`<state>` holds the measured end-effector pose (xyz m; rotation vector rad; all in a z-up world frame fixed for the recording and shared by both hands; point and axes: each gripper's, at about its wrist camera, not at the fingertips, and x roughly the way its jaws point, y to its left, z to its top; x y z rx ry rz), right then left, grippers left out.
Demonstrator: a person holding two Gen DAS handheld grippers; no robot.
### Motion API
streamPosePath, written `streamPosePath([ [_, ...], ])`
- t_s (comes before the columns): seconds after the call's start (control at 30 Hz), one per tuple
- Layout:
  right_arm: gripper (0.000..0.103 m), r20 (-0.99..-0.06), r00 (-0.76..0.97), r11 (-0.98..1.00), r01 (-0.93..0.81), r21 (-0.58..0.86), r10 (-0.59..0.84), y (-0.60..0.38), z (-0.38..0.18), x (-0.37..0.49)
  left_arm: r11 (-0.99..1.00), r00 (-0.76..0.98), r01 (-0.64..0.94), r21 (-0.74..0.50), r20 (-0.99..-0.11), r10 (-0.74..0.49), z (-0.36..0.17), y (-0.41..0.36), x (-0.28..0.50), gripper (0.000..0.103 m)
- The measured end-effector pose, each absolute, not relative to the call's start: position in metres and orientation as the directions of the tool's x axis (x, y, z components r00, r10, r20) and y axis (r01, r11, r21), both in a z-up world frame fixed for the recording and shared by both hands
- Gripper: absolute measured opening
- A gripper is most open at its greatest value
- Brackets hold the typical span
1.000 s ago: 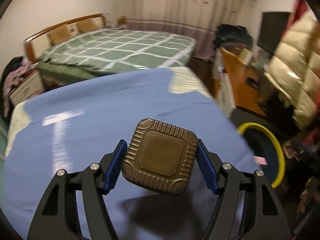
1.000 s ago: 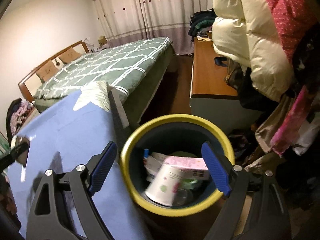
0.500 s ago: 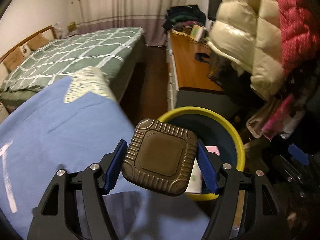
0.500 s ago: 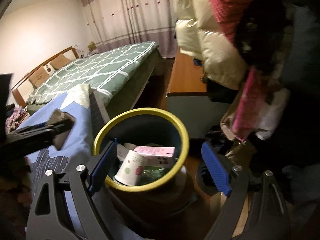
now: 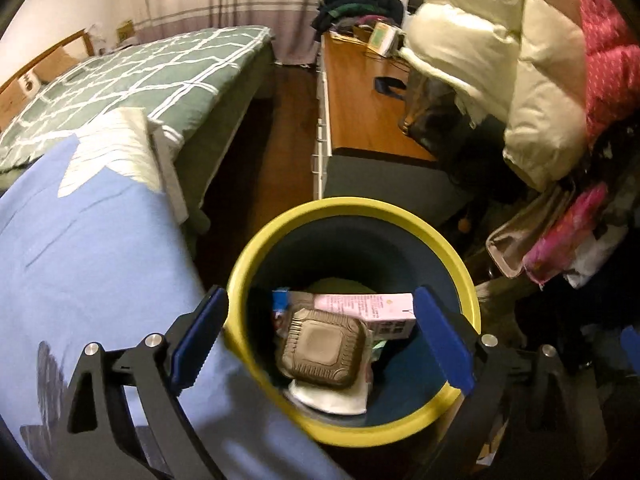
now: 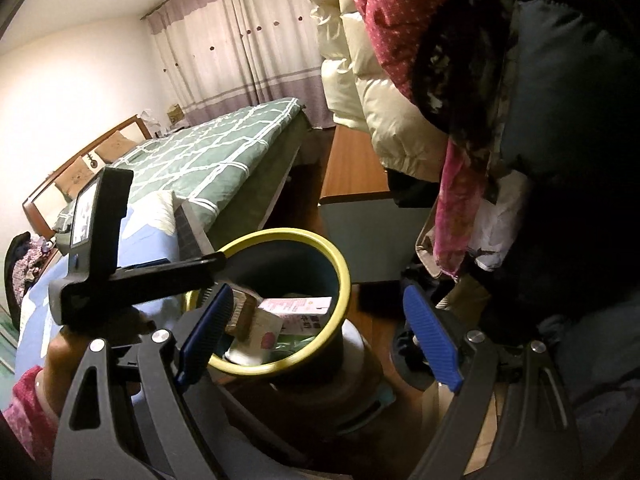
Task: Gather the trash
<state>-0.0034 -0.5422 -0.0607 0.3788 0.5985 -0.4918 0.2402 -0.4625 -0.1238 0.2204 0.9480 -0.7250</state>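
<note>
Left gripper has just sprung its jaws wide — the brown ribbed square container now lies in the yellow-rimmed trash bin, atop a pink carton. It looks light and stiff; flat sides suit gripping. Right gripper wide, empty.

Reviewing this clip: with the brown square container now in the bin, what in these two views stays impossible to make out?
- Bin floor: in the left wrist view, the brown ribbed square container, pink carton and white paper cover the bottom of the yellow-rimmed dark bin.
- Brown container: in the right wrist view, mostly hidden behind the right gripper's blue pad.
- Carton print: too small to read.
- Right side of the right wrist view: too dark.
</note>
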Motion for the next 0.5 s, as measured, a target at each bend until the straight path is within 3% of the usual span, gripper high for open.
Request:
streamPosePath([
  [0.3,0.084,-0.604,0.753,0.865,0.460,0.200,-0.261,-0.518,-0.053,0.005,0.790,0.594,0.610,-0.065,-0.622,-0.510,-0.027,-0.316,0.177,0.098],
  [0.5,0.084,-0.578,0.794,0.917,0.353,0.186,-0.188,-0.481,-0.039,0.011,0.895,0.763,0.447,0.003,-0.524,-0.379,0.010,-0.197,0.123,0.098],
])
